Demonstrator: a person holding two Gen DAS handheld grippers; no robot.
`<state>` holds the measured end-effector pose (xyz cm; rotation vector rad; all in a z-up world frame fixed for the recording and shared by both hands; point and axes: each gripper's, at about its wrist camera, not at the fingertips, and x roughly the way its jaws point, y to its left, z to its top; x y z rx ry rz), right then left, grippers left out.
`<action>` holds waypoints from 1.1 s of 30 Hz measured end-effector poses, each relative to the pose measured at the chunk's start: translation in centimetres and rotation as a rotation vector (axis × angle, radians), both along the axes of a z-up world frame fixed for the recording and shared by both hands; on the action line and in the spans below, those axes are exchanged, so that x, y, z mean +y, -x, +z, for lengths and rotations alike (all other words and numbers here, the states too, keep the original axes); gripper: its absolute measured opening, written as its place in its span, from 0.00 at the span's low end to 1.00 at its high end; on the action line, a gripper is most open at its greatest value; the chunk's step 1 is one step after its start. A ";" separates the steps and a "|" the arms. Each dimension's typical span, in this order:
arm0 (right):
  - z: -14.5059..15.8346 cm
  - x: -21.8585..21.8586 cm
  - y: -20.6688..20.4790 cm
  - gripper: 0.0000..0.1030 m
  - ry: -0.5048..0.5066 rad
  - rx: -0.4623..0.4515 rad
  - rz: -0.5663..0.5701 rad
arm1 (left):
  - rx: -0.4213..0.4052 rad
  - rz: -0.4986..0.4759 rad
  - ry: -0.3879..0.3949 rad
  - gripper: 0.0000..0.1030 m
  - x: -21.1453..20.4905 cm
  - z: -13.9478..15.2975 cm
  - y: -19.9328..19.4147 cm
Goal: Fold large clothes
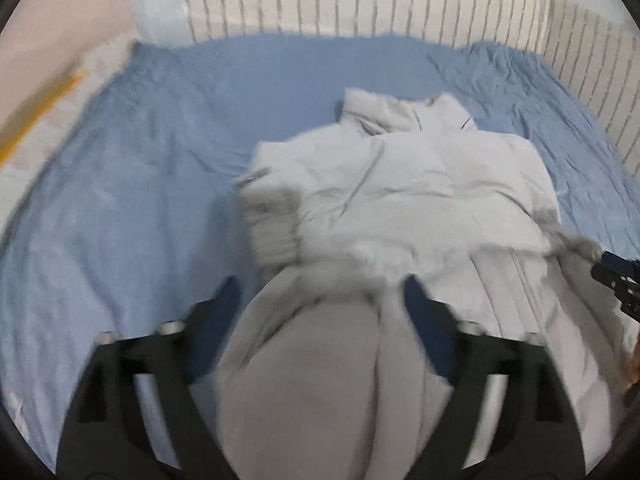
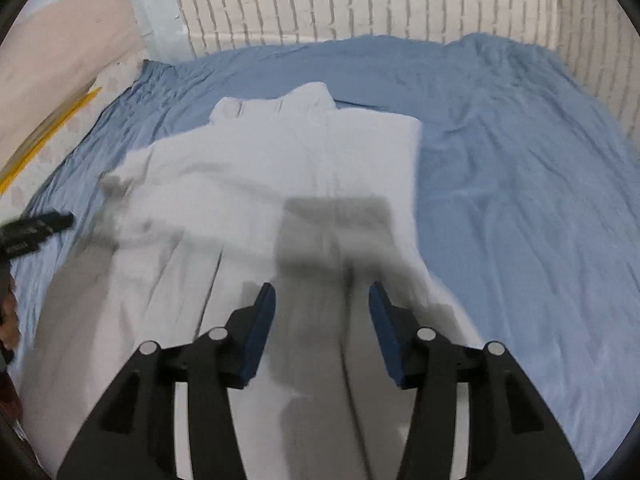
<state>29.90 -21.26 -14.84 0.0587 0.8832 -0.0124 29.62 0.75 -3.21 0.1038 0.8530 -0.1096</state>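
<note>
only left view shows garment (image 1: 400,200) zipper pull.

Handheld gripper pair, black frames.
Left gripper (image 1: 320,300), right gripper (image 2: 322,304): angular black arms, dark blue finger pads (image 2: 260,332), round silver pivot pins (image 2: 218,334).

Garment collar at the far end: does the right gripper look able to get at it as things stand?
Probably yes. The right gripper is open over the white garment, and nothing lies between it and the collar on the blue sheet.
</note>
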 end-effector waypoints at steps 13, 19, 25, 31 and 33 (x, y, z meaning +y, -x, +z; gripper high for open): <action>-0.5 -1.8 17.7 0.57 0.121 -0.019 -0.080 | 0.057 0.123 0.053 0.88 8.1 -3.9 19.7; -0.6 -2.7 21.0 0.06 0.119 -0.016 -0.107 | 0.156 0.107 0.144 0.30 8.7 -8.2 21.7; -4.1 -4.2 21.6 0.00 0.070 0.118 -0.125 | 0.242 0.084 0.098 0.24 7.0 -11.6 21.5; -6.8 -4.7 20.4 0.00 0.035 0.171 -0.116 | 0.282 0.080 0.075 0.28 7.0 -14.0 20.6; -7.2 -4.9 20.0 0.00 0.030 0.178 -0.115 | 0.287 0.081 0.077 0.30 7.1 -14.4 20.2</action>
